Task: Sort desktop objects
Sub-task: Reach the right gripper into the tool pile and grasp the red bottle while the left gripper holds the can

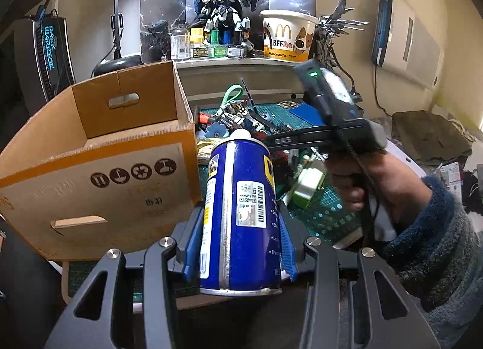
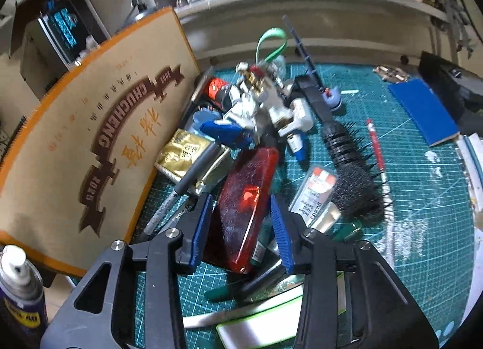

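Note:
A blue spray can (image 1: 241, 198) with a white cap stands tilted between the blue pads of my left gripper (image 1: 238, 228), which is shut on its lower half. It hangs beside an open cardboard box (image 1: 90, 168) on the left. My right gripper (image 2: 241, 222) points down into the clutter on the green cutting mat (image 2: 422, 198). Its blue pads press both long sides of a red translucent case (image 2: 244, 198). The can's top also shows at the right wrist view's lower left corner (image 2: 18, 282). A person's hand (image 1: 377, 180) in a fleece sleeve holds the right gripper.
Around the red case lie a black hairbrush (image 2: 347, 168), a toy robot figure (image 2: 259, 101), a gold packet (image 2: 187, 150), a hand sanitiser pack (image 2: 317, 195), a grey marker (image 2: 187, 180) and a red pen (image 2: 375, 144). A blue pad (image 2: 422, 110) lies far right. The box wall (image 2: 90, 138) borders the left.

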### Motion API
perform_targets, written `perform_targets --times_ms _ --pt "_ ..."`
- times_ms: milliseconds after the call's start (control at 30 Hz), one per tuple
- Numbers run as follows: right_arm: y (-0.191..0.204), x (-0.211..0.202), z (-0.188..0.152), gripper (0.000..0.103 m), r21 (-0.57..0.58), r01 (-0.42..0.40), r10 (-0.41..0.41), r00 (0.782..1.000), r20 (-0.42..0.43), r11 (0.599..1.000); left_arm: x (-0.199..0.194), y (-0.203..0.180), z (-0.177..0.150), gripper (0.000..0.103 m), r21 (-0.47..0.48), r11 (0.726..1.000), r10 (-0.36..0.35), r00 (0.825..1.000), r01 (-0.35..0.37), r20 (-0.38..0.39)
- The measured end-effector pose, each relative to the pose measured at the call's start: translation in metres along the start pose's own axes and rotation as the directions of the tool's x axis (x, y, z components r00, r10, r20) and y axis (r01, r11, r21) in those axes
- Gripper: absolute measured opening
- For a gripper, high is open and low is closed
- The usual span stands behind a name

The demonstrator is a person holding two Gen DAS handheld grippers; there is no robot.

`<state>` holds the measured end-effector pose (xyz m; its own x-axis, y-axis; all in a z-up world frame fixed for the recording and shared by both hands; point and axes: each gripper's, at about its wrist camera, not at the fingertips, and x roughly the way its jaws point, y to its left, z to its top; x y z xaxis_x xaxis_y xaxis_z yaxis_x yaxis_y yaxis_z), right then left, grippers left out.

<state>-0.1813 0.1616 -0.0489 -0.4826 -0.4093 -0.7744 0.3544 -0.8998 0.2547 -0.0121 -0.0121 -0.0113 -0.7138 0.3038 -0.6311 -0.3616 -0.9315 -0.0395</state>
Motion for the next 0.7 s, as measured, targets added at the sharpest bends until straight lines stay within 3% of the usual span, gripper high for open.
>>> perform_targets --times_ms 33,67,167,233,300,367,433,600,633,700 --pt "-0.003 -0.008 0.001 0.007 -0.002 -0.016 0.016 1.0 0.02 1.0 0.0 -0.001 0.002 0.044 -0.004 1.0 0.001 1.0 -0.001 0.0" --pt "-0.005 -0.017 0.001 0.001 -0.005 -0.031 0.031 0.999 0.04 1.0 0.0 -0.001 0.003 0.044 -0.009 1.0 0.003 1.0 -0.003 -0.001" --pt "-0.001 -0.019 0.009 0.002 -0.041 -0.041 0.041 0.999 -0.006 0.998 0.001 -0.005 0.005 0.044 -0.002 1.0 0.009 1.0 -0.009 -0.003" --pt "-0.001 -0.011 0.011 0.013 -0.06 0.016 -0.02 0.998 -0.062 0.998 0.0 -0.007 0.004 0.044 0.004 1.0 0.015 1.0 -0.015 -0.003" --pt "-0.002 -0.009 0.009 0.051 -0.072 0.039 -0.045 0.996 -0.076 0.997 -0.001 -0.009 0.003 0.044 0.006 1.0 0.01 1.0 -0.01 -0.006" --pt "-0.003 -0.011 0.005 0.063 -0.054 0.018 -0.023 0.996 -0.082 0.998 -0.001 -0.01 0.002 0.044 0.008 1.0 0.009 1.0 -0.009 -0.009" --pt "0.005 -0.008 0.005 0.062 -0.085 0.032 -0.038 0.997 -0.069 0.996 -0.001 -0.011 0.002 0.044 0.011 1.0 0.008 1.0 -0.008 -0.009" --pt "0.024 0.03 0.006 0.061 -0.143 0.086 -0.109 0.981 -0.16 0.986 0.0 -0.01 0.004 0.044 0.01 1.0 0.013 1.0 -0.013 -0.009" --pt "0.03 0.033 0.007 0.06 -0.175 0.107 -0.132 0.982 -0.136 0.979 0.0 -0.009 0.005 0.044 0.01 1.0 0.015 1.0 -0.014 -0.01" --pt "0.034 0.043 0.008 0.05 -0.19 0.153 -0.184 0.97 -0.159 0.97 0.0 -0.008 0.005 0.044 0.003 1.0 0.013 1.0 -0.013 -0.01"
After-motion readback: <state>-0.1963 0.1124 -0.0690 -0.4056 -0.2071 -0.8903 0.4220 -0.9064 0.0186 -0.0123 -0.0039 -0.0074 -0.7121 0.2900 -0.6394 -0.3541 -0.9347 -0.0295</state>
